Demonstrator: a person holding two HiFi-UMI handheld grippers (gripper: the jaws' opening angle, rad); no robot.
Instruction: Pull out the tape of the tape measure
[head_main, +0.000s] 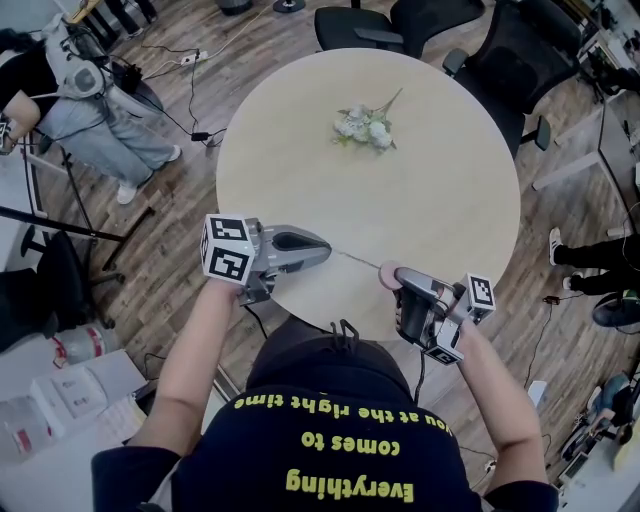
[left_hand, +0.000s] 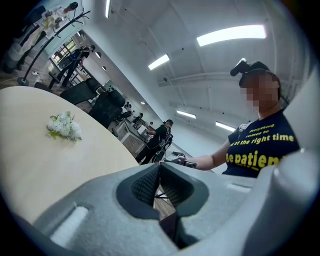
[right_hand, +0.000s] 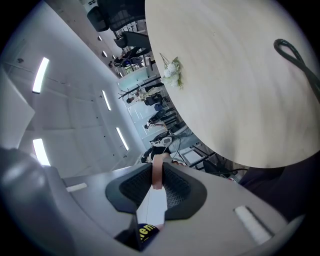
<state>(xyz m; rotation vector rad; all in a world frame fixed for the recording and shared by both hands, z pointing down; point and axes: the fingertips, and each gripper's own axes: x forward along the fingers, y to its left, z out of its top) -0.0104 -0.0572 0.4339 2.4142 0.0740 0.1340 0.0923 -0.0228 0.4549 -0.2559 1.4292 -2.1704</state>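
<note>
The left tool (head_main: 326, 249) is pinched shut on the tape (head_main: 357, 260), the right tool (head_main: 393, 284) clamped on the pink tape measure (head_main: 388, 273) over the desk (head_main: 430, 190) edge. The tape seems light, springy, slippery: hold its end.

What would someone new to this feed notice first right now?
A thin tape runs taut between the two grippers at the near edge of the round table. The left gripper has its jaws shut on the tape's end, and the right gripper clamps the pink tape measure. Beyond them, a small bunch of white flowers lies alone toward the table's far side.
</note>
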